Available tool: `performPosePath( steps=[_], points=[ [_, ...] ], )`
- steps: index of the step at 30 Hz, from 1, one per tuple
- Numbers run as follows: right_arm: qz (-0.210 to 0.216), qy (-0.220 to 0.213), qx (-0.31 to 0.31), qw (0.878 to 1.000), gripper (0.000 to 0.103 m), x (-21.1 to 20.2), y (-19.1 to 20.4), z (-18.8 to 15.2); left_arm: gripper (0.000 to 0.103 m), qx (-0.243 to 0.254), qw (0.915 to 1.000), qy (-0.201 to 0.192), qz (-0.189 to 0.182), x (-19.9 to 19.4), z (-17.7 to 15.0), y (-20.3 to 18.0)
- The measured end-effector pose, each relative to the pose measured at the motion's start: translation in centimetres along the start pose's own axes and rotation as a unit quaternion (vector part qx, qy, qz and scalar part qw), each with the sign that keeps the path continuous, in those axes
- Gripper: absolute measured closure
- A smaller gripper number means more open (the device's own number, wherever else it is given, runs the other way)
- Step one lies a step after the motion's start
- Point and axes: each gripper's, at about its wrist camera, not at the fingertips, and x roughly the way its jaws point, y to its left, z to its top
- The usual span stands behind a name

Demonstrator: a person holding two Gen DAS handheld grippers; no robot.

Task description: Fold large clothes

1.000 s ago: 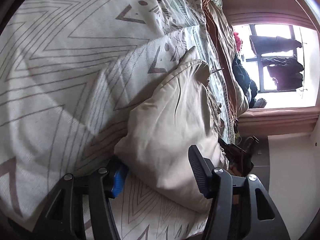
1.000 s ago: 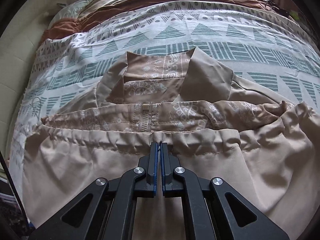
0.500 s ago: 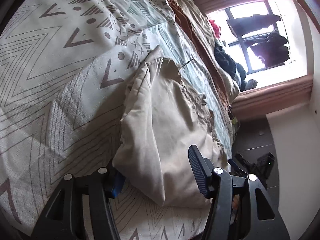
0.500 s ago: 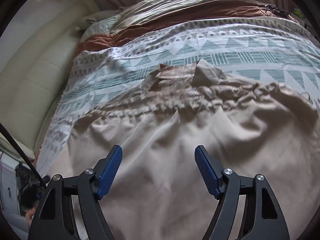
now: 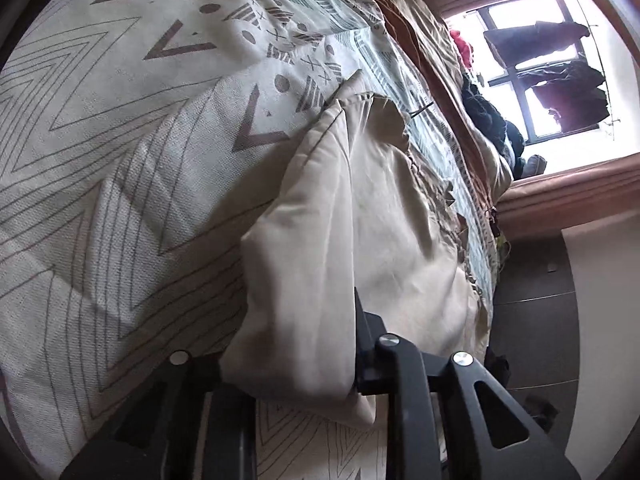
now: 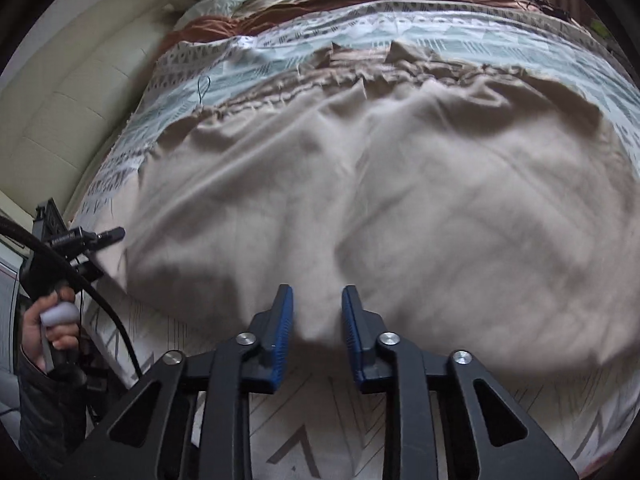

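A large beige garment point(image 6: 380, 184) lies folded over on the patterned bedspread point(image 6: 280, 40); its gathered hem runs along the far side. In the left wrist view the garment's folded end point(image 5: 352, 248) bulges between my left gripper's point(image 5: 292, 364) wide-apart fingers, with the cloth's edge draped over them. My right gripper point(image 6: 316, 332) hovers at the garment's near edge, its blue pads partly closed with a gap, and the fold of cloth lies between them, not pinched.
The bedspread point(image 5: 120, 140) stretches around the garment. A cream headboard point(image 6: 72, 92) stands at the left. A hand on the other gripper's handle point(image 6: 52, 320) shows at lower left. A bright window point(image 5: 552, 72) and clothes pile point(image 5: 488, 120) lie beyond the bed.
My right gripper let go of the gathered hem, opened wide, pulled back to the near fold and narrowed. My left gripper pushed further onto the garment's end.
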Motion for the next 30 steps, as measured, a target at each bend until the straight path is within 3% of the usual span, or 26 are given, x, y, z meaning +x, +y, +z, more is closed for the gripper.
performPosePath(
  steps=[5,8,12,30],
  points=[
    [-0.005,-0.011,-0.035,0.999,0.084,-0.6,2.9,-0.2,0.083,-0.008,0.9999,-0.007,-0.01,-0.4,-0.2,-0.1],
    [-0.037,0.006,-0.055,0.998,0.084,1.0,3.5,-0.2,0.083,-0.009,0.9999,-0.007,-0.012,-0.4,-0.2,-0.1],
    [-0.058,0.025,-0.031,0.997,0.087,3.7,2.6,-0.2,0.083,-0.012,0.9997,-0.008,-0.018,-0.7,-0.3,0.0],
    [-0.08,0.006,0.004,0.997,0.088,10.3,0.0,10.4,0.083,-0.05,0.9986,-0.002,-0.016,-0.5,-0.5,1.1]
  ],
)
